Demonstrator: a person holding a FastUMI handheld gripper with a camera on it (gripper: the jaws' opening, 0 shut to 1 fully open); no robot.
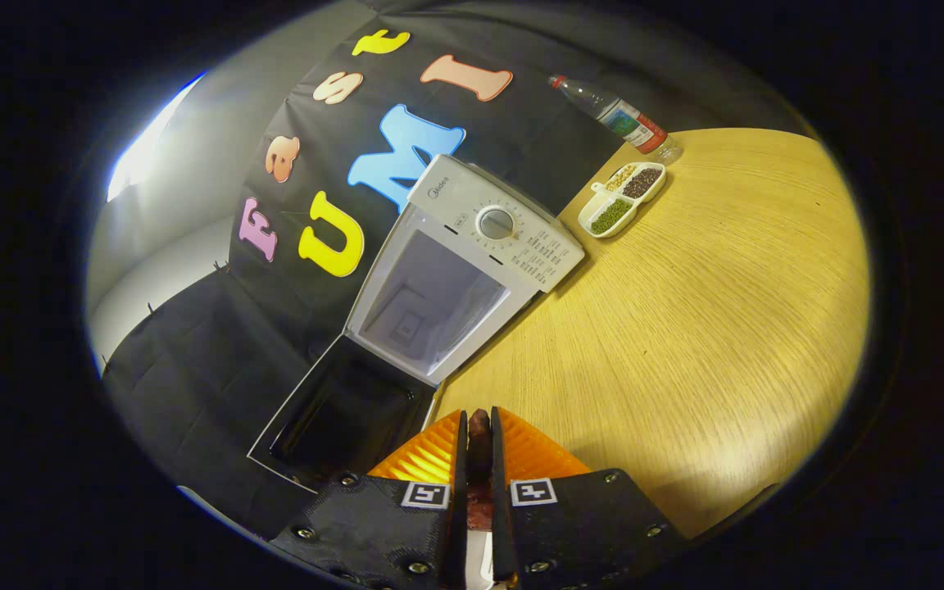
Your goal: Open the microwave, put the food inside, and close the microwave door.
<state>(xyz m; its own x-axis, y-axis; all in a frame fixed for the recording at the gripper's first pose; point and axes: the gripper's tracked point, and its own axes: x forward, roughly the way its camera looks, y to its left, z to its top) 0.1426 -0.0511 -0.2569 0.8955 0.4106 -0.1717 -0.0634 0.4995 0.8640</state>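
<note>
I hold the gripper (478,426) pinched nearly closed on the food (479,434), aimed at the open microwave (472,262).

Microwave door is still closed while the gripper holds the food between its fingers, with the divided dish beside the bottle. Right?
Not quite: the gripper view shows the microwave door swung open. The gripper does hold the food, and the divided dish sits beside the bottle.

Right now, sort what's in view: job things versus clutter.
Job: microwave, its open door, the food pinched between the gripper fingers.
Lying about: divided dish of beans, water bottle, both on the table beyond the microwave.
</note>
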